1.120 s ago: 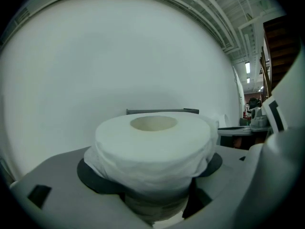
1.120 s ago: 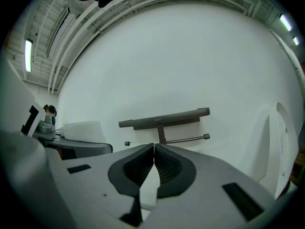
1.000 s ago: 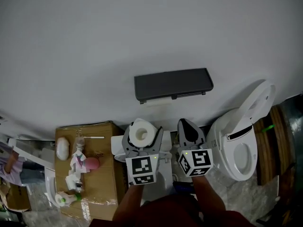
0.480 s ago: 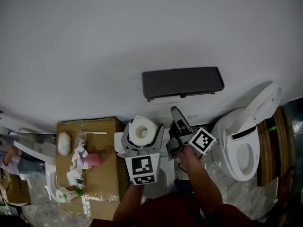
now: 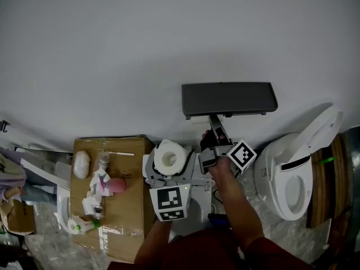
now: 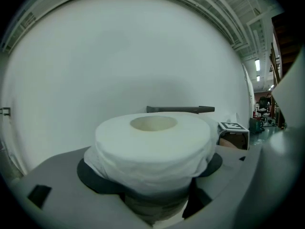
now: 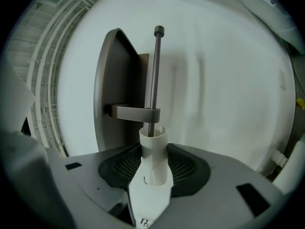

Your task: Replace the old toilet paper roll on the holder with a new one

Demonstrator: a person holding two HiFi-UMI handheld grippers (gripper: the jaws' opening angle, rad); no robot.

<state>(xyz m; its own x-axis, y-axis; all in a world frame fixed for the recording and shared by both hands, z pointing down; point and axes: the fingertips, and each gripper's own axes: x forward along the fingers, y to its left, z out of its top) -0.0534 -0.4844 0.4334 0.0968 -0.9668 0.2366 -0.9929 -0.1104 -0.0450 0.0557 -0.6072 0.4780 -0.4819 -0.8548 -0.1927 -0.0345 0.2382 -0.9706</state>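
Both clamped: left hand-held gripper (image 5: 169, 161) on toilet paper roll (image 6: 152, 144), right hand-held gripper (image 7: 155, 170) on empty tube (image 7: 153, 149).

We held a white toilet paper roll (image 5: 170, 156) in our left gripper (image 5: 170, 169), right of the cardboard box (image 5: 121, 224). Our right gripper (image 5: 217, 130) pointed far, touching the dark holder (image 5: 229, 98).

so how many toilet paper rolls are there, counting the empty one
2. A full roll sits in the left hand-held gripper; an empty tube is clamped in the right hand-held gripper at the holder's rod. The cluttered cardboard box may hide more.
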